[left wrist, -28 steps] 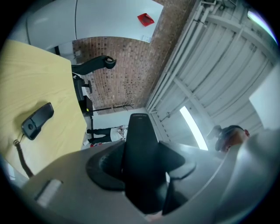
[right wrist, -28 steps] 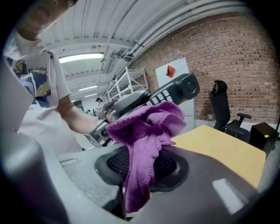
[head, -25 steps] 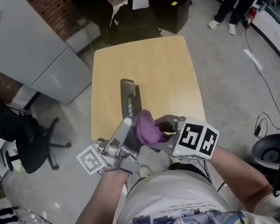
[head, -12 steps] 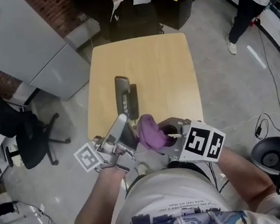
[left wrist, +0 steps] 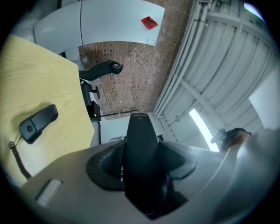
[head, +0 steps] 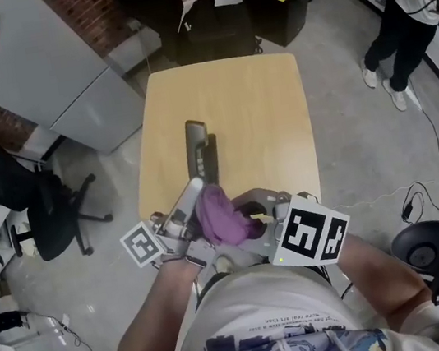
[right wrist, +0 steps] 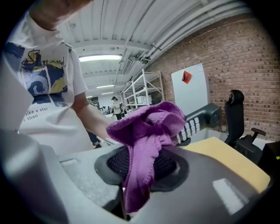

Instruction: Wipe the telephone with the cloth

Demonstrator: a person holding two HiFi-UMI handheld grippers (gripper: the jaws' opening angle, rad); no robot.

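My left gripper [head: 177, 229] is shut on the telephone handset [head: 189, 200], held up over the near edge of the wooden table [head: 250, 107]. In the left gripper view the handset [left wrist: 140, 148] stands as a dark bar between the jaws. My right gripper [head: 250, 215] is shut on a purple cloth [head: 221, 215], which is bunched against the handset's lower end. The right gripper view shows the cloth [right wrist: 146, 131] hanging from the jaws, with the handset's keypad [right wrist: 199, 121] just behind it. The black telephone base [head: 201, 148] lies on the table, and its cord [left wrist: 16, 159] shows in the left gripper view.
A white cabinet [head: 36, 76] leans at the back left. Black office chairs [head: 213, 13] and a black box [head: 283, 6] stand beyond the table, with another chair [head: 47, 216] at the left. A person [head: 409, 14] stands at the far right. Cables [head: 411, 197] lie on the floor.
The purple cloth has slid a little to the left along the handset. The handset stays in the left gripper's hold. The person at the far right has stepped across.
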